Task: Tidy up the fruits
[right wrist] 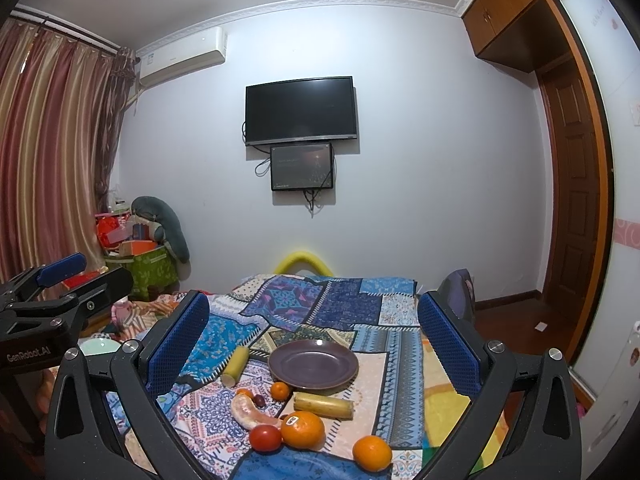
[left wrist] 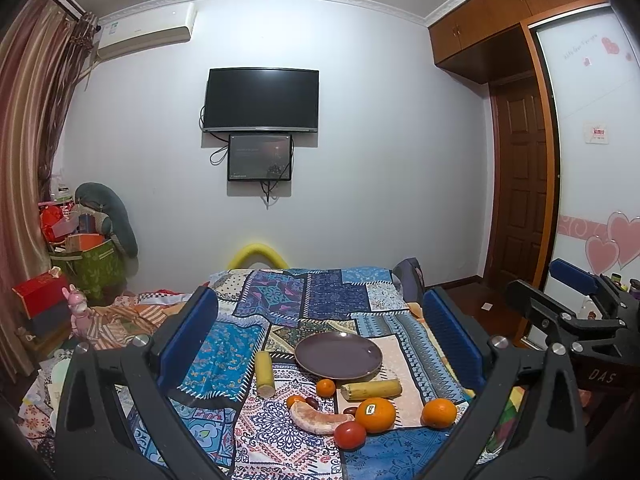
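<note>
Both tools are held above the near end of a bed covered in a patchwork quilt (left wrist: 320, 300), the left tool (left wrist: 320, 344) and the right tool (right wrist: 314, 344) each spread wide with nothing between the blue pads. An empty purple plate (right wrist: 313, 365) lies on the quilt. Nearer the cameras lie the fruits: two banana pieces (left wrist: 371, 389), a stickered orange (right wrist: 302, 429), a second orange (right wrist: 372, 453), a tomato (right wrist: 265, 437) and a peeled citrus segment (right wrist: 252, 412).
</note>
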Demonstrator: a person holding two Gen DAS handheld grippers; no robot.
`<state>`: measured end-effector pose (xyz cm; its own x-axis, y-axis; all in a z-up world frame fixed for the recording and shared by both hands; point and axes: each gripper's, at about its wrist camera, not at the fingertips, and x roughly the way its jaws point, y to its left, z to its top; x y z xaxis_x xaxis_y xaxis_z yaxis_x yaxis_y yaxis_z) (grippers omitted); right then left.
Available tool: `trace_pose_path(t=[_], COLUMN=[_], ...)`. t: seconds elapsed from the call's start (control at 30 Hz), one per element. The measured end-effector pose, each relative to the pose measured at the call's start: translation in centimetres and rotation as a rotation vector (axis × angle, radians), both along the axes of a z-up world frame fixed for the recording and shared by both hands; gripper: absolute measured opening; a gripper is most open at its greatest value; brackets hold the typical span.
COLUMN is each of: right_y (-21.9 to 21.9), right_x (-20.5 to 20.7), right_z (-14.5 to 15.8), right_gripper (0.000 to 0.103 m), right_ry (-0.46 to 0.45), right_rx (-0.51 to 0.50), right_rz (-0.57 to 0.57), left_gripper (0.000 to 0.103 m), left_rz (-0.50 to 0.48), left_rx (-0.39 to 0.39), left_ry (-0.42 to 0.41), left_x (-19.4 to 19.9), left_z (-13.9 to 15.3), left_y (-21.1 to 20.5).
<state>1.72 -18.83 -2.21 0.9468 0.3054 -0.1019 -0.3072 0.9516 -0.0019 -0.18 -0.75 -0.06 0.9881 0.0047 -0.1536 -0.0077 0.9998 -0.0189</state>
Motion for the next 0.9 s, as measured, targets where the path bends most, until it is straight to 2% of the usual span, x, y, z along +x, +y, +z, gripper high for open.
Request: trace_pose_path(t=[0.57, 0.77, 0.9], right_y=[-0.1, -0.9, -2.2], right_x=[0.5, 1.8, 3.5], right_z=[-0.6, -1.8, -3.6], right_gripper=[0.103, 0.103, 0.103], right_ry=[0.017, 0.067, 0.147], right_rx=[0.001, -0.006, -0.015], right_rz=[0.000, -0.011, -0.038], left_gripper=[0.103, 0.103, 0.103], left_rz=[0.013, -0.019, -0.065], left_rx=[0.010, 0.000, -0.002], left_ry=[0.028, 0.123, 0.202], left_x=[1.0, 3.9, 6.1], left_z=[-0.5, -2.5, -4.1], left_y=[-0.3, -0.5, -0.9])
